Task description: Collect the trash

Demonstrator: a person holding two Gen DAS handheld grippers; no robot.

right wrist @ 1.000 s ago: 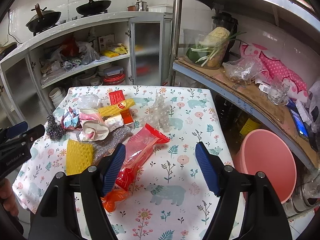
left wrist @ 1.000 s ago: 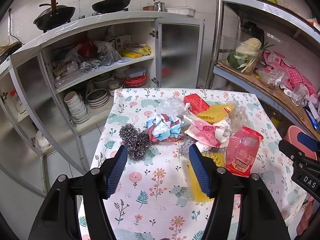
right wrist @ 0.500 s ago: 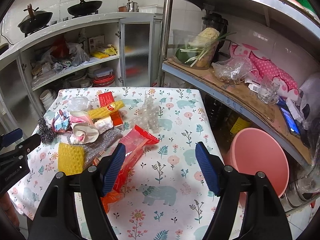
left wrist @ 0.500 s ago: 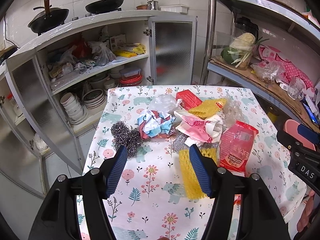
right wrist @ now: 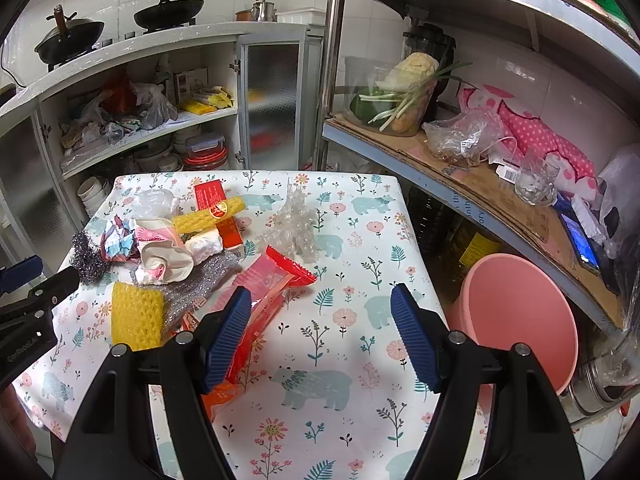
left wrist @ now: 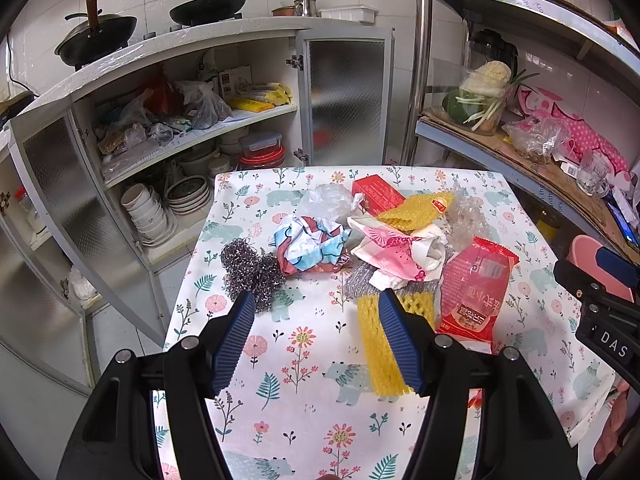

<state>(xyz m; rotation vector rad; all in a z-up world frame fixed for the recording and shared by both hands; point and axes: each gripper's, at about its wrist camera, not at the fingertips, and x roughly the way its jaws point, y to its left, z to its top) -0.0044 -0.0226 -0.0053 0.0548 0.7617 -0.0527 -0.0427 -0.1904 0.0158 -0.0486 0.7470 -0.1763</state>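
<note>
Kitchen shelves ring a floral-clothed desk (right wrist: pixel 360 240) heaped with trash (left wrist: pixel 384 240). Both the left gripper (left wrist: pixel 316 340) and right gripper (right wrist: pixel 320 336) hover with jaws apart, empty. Collecting hasn't begun; next, close on the red wrapper (right wrist: pixel 272 292), with the pink bin (right wrist: pixel 520 320) beside the desk.

Place: home kitchen, cramped, in use.
Cookware: two woks (left wrist: pixel 208 6) sitting on the counter, far ahead of the claw.
Storage: open cabinet (left wrist: pixel 200 128) ahead-left, bowls (left wrist: pixel 146 216) stacking inside.
Food: vegetables (right wrist: pixel 400 92) lying on the shelf, ahead-right.
Table: floral tablecloth (right wrist: pixel 352 264) covering it, directly below.
</note>
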